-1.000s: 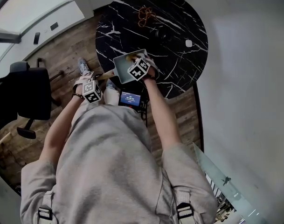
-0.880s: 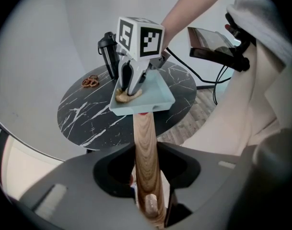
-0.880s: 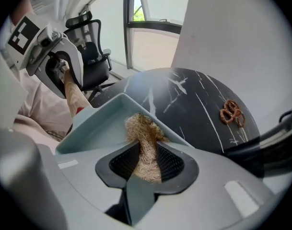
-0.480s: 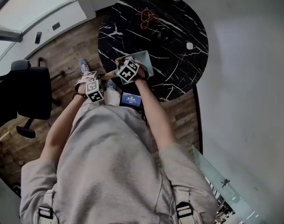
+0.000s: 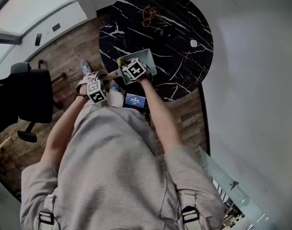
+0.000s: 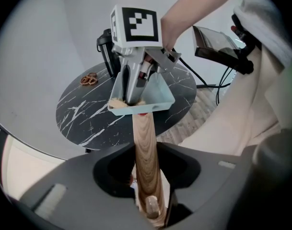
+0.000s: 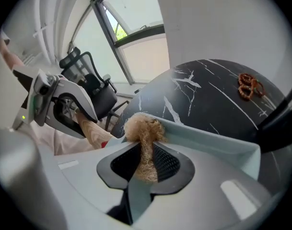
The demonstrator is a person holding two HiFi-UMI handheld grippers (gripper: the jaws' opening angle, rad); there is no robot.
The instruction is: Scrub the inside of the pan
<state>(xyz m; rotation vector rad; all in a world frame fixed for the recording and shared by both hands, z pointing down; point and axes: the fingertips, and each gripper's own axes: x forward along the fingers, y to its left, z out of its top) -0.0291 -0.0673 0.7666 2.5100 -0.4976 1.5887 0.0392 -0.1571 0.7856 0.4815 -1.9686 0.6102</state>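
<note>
A pale blue-grey square pan [image 5: 146, 60] sits at the near edge of the round black marble table [image 5: 184, 71]. Its wooden handle [image 6: 146, 147] sticks out toward me, and my left gripper [image 6: 146, 153] is shut on it. My right gripper [image 5: 127, 63] points down into the pan's left corner. Its jaws have just been closing and now pinch a tan fibrous scrubber [image 7: 145, 128]. The scrubber's tuft presses against the pan [image 7: 217, 145] by its rim. From the left gripper view the right gripper [image 6: 131, 97] stands in the pan [image 6: 157, 97] with the scrubber [image 6: 118, 103] under it.
A brown knotted cord [image 5: 150, 16], a dark flask [image 6: 106, 47] and a small white object [image 5: 193, 44] lie farther back on the table. A black office chair [image 5: 26, 97] stands to the left on the wooden floor. A small screen device [image 5: 134, 101] hangs below the table edge.
My right gripper slid left across the pan and rolled, then held near the left corner. The left gripper and the handle stayed where they were.
</note>
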